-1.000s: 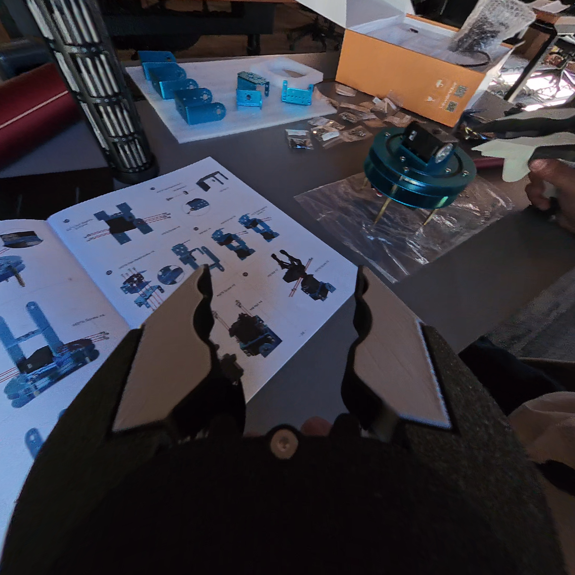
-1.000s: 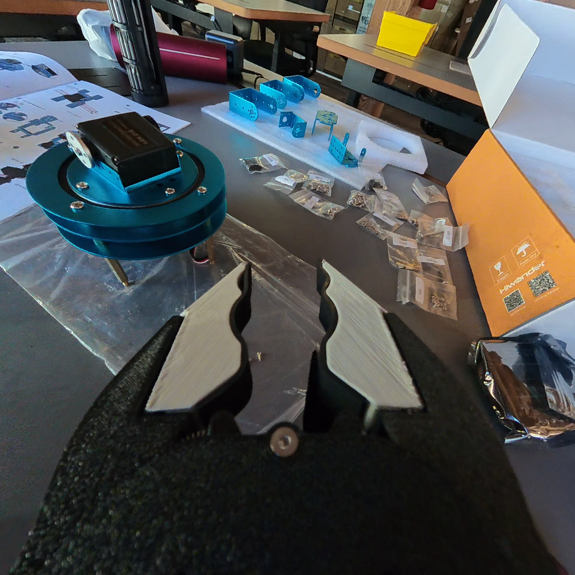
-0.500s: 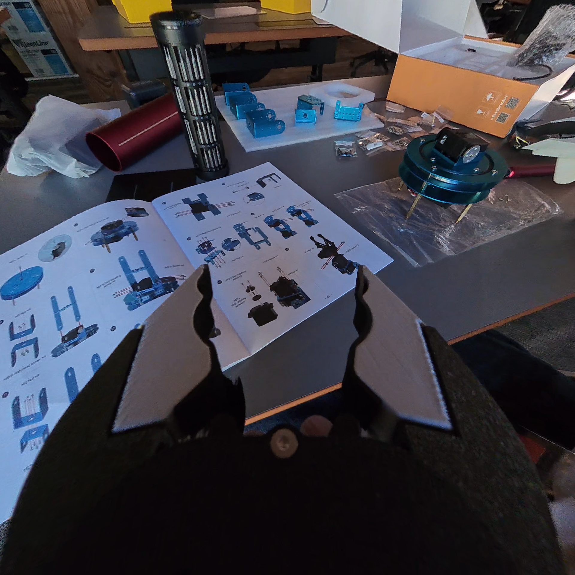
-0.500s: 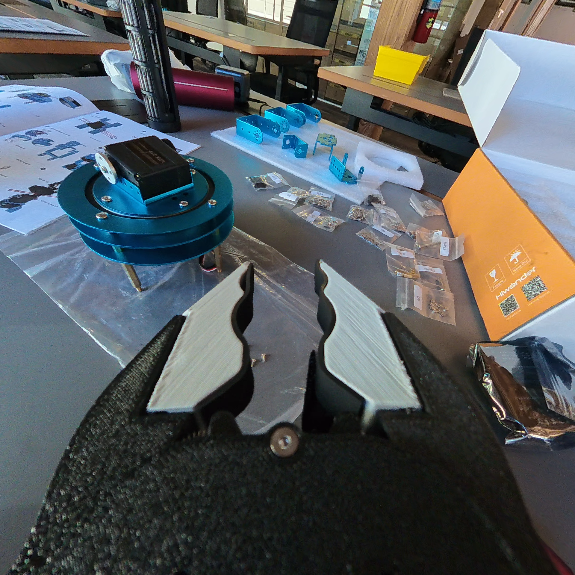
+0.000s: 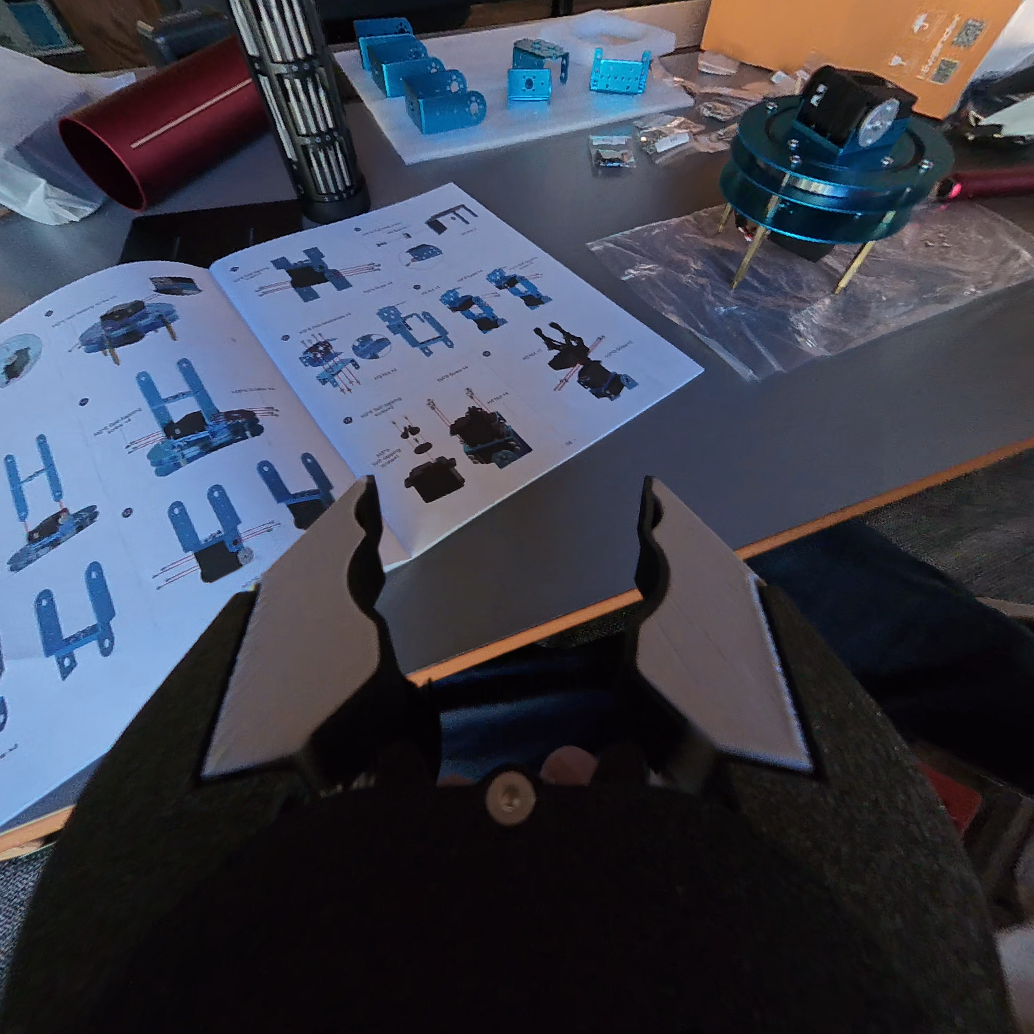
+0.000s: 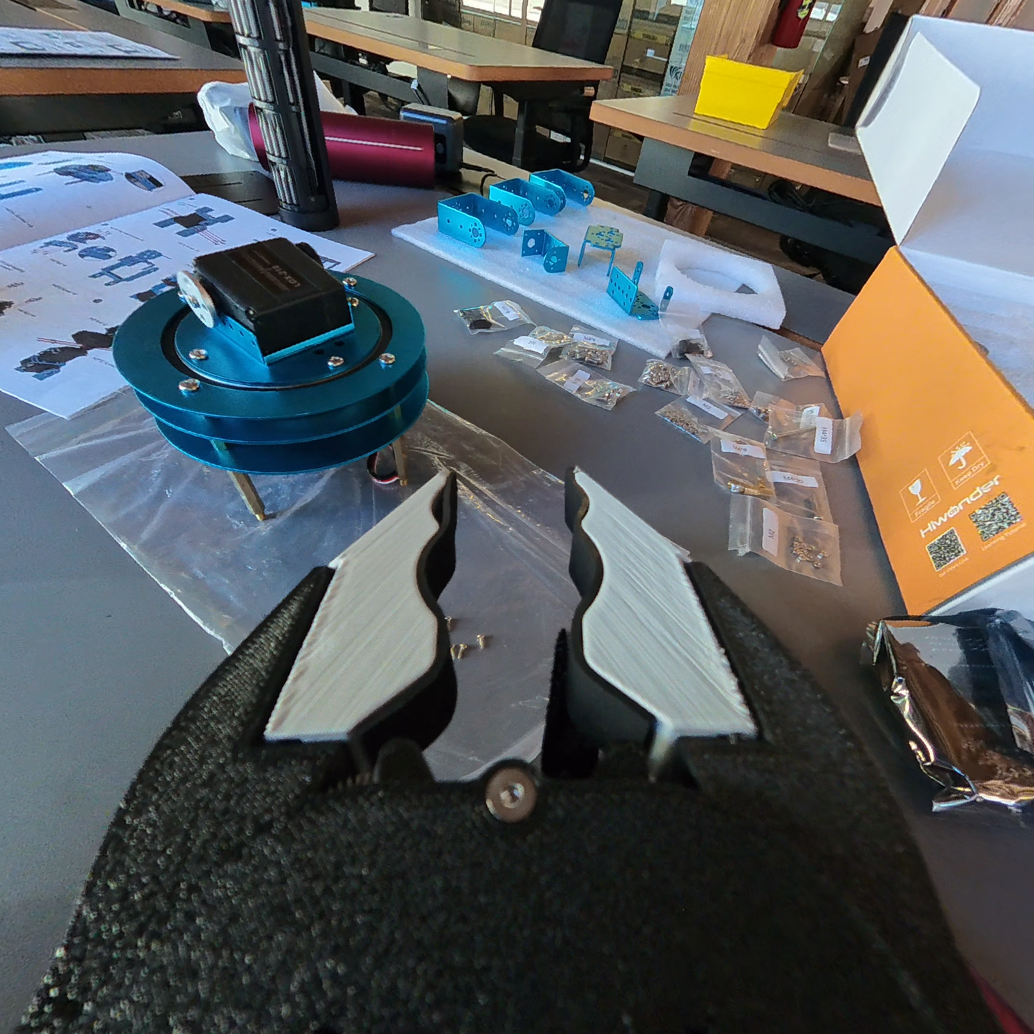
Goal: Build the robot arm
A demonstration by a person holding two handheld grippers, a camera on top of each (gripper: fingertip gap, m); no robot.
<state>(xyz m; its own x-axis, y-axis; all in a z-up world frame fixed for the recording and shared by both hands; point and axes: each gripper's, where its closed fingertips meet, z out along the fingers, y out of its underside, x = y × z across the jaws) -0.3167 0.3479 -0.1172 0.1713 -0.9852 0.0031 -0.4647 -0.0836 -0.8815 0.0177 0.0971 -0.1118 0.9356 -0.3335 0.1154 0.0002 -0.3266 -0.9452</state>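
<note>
My left gripper (image 5: 506, 492) is open and empty, held above the table's front edge by the open instruction booklet (image 5: 313, 403). My right gripper (image 6: 510, 481) is open with a narrower gap and empty, over a clear plastic sheet (image 6: 184, 520) with a few loose screws (image 6: 464, 643) on it. A blue round base (image 6: 268, 403) on brass legs carries a black servo (image 6: 274, 291) and stands on that sheet, left of and beyond the right gripper. The base also shows at the far right of the left wrist view (image 5: 833, 168).
Blue metal brackets (image 6: 503, 212) lie on a white foam sheet (image 6: 638, 263). Several small bags of screws (image 6: 699, 403) lie beside an orange box (image 6: 940, 447). A silver foil bag (image 6: 962, 705) is at the right. A black ribbed cylinder (image 5: 302, 106) and a red tube (image 5: 151, 123) stand behind the booklet. The tips of one gripper are about 40 centimetres away from the tips of the other. My right tips are about 45 centimetres from the black ribbed cylinder (image 5: 302, 106), my left tips only 30 centimetres.
The left gripper has drawn back and up from over the booklet to the table's front edge, then dipped closer. The right gripper has backed away a little from the blue base. Both stayed open.
</note>
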